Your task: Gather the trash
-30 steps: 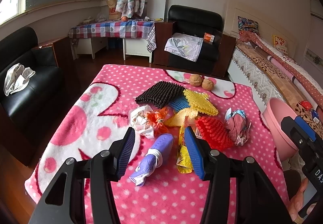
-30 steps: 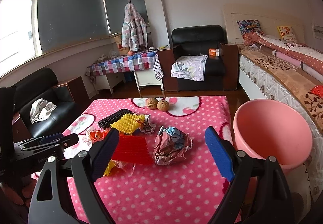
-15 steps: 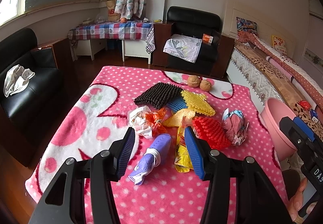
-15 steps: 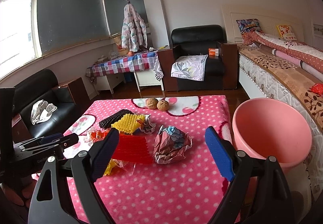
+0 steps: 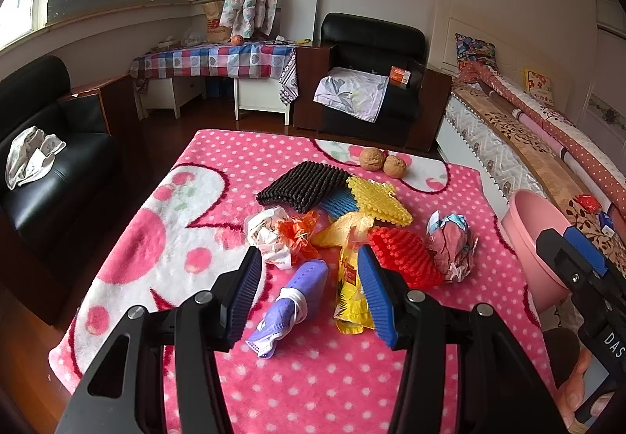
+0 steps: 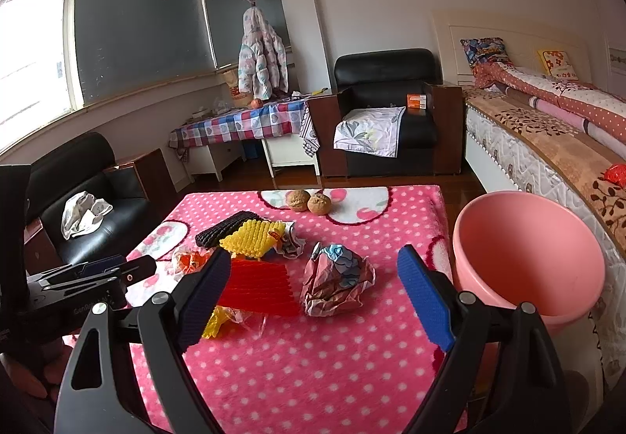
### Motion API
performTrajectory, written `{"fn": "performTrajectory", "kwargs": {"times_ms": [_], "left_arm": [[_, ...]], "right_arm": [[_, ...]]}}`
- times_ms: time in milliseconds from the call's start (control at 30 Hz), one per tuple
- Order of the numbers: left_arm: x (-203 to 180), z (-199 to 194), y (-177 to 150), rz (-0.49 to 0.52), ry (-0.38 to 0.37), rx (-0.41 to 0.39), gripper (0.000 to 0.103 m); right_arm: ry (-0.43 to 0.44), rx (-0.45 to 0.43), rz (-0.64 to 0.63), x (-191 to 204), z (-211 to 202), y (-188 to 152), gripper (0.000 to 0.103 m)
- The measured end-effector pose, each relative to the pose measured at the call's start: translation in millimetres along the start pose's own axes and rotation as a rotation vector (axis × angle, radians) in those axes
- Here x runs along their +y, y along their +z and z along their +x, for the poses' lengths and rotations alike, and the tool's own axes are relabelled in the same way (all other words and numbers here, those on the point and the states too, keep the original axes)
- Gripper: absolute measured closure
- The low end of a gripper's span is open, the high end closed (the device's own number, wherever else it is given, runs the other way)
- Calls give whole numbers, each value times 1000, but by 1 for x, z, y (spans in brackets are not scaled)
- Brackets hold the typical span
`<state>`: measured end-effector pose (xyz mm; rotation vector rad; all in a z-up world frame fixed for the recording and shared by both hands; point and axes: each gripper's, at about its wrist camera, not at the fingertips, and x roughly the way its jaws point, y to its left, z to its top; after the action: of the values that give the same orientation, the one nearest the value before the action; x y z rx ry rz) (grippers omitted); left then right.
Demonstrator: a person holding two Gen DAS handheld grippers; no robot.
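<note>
Trash lies in a heap on the pink dotted table (image 5: 313, 375): a purple mask (image 5: 293, 307), a yellow wrapper (image 5: 350, 297), a red foam net (image 5: 403, 254), a crumpled paper ball (image 5: 450, 244), and white and orange wrappers (image 5: 274, 234). My left gripper (image 5: 309, 297) is open and empty, hovering just before the mask and wrapper. My right gripper (image 6: 313, 297) is open and empty, above the near table, facing the paper ball (image 6: 336, 277) and red net (image 6: 258, 287). A pink bin (image 6: 528, 258) stands right of the table.
Black (image 5: 303, 185), blue and yellow foam nets (image 5: 377, 199) and two walnuts (image 5: 383, 162) lie further back. A bed (image 6: 547, 144) runs along the right, black sofas (image 5: 39, 168) stand left and behind the table. The left gripper shows in the right wrist view (image 6: 90, 273).
The left gripper has drifted slightly back and up from the pile. The right gripper has barely moved. Both stay open.
</note>
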<state>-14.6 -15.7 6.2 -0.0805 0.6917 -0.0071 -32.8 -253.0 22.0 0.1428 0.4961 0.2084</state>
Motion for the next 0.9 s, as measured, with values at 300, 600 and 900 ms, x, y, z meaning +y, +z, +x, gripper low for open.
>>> {"fn": "performTrajectory", "kwargs": {"times_ms": [300,600,900], "left_arm": [[-1,-1,0,0,-2,0,52],[-2,-2,1,1,-3,2,52],[-2,-2,1,1,-3,3,52]], "right_arm": [[-1,-2,0,0,0,0,16],[-1,-4,1,0,0,-1,16],[-1,-4,0,0,0,-1,16]]}}
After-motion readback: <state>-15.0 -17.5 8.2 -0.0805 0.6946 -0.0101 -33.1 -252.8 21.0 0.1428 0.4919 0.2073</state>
